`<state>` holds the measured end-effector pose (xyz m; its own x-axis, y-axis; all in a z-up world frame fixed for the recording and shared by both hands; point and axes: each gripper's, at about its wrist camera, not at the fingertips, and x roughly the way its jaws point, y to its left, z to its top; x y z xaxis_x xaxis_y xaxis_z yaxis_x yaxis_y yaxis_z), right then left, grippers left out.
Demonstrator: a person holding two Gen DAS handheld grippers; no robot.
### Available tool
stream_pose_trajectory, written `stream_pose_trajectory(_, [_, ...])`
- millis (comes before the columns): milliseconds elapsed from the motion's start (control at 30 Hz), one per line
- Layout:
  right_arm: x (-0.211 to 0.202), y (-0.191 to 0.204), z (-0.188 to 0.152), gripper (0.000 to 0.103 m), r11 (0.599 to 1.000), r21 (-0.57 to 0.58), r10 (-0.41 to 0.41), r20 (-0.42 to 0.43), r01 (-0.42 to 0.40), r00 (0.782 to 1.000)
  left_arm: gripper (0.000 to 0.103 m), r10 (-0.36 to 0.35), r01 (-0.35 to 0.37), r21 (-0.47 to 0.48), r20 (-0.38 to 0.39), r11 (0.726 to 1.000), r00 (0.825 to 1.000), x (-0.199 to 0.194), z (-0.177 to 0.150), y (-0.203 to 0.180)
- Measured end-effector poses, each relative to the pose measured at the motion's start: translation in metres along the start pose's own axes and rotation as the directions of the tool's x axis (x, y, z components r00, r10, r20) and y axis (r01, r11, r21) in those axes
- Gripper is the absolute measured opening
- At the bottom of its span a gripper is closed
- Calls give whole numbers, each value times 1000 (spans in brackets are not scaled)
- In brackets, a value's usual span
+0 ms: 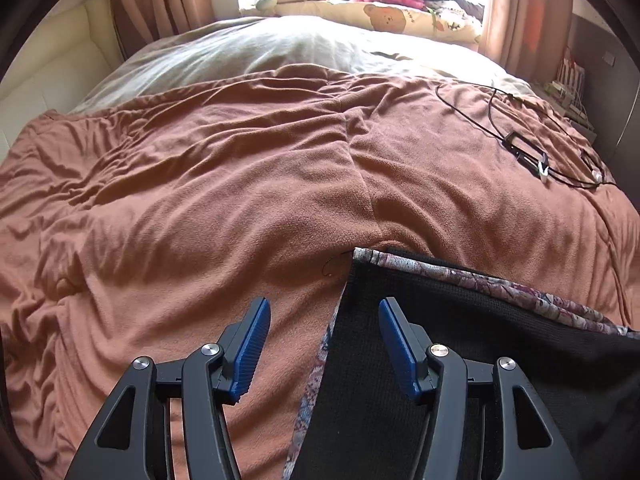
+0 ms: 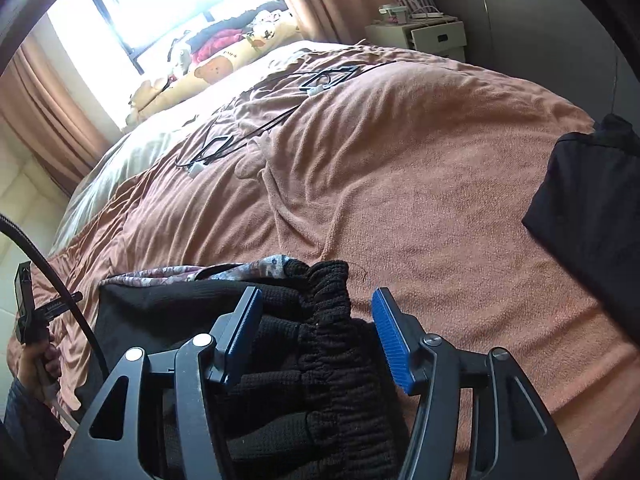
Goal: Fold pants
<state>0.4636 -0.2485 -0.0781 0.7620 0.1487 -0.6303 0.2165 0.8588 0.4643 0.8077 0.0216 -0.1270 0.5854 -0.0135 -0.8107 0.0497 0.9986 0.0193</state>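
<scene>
The pants (image 1: 500, 352) are black knit inside with a floral outer side showing along the edges. They lie flat on the orange-brown blanket (image 1: 224, 200) at the near edge of the bed. My left gripper (image 1: 324, 312) is open, its jaws straddling the pants' left edge near a corner. In the right wrist view the gathered black elastic waistband (image 2: 328, 320) lies between the wide-open jaws of my right gripper (image 2: 316, 300). The floral fabric (image 2: 168, 272) peeks out behind it.
Black cables with small devices (image 1: 528, 156) lie on the blanket at the far right; they also show in the right wrist view (image 2: 224, 148). A dark folded garment (image 2: 588, 208) lies at the right. Pillows and plush toys (image 1: 384, 12) sit by the window. A white nightstand (image 2: 424, 36) stands beyond the bed.
</scene>
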Motion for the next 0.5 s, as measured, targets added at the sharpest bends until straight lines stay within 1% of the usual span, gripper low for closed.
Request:
stream_pose_trajectory(33, [-1,-1,-1,55,1000,6,8,-7,-8,1000,60,-4,4,2,4,1000,1000,-8,-3,2])
stream_pose_trajectory(100, [-5,-5,-2,55,1000,19,25,-18,-24,1000,66,-11,11,7,8,1000,1000,-25,-12,5])
stream_pose_trajectory(233, [-14,-9,-6,55,999,23,40,-34,-39,999,66,-17,17,-4,21,1000,1000,-60,-31,15])
stream_pose_trajectory(367, [-28,-12,-9,55,998,38,60,-37,-58,998,66,-25,26,-39,32,999,999,-92,-50,26])
stream_pose_trajectory(500, [-42,-14,-14,55,997,20,72,-39,-71,997,66,-23,26,-95,30,995,999,-115,-72,36])
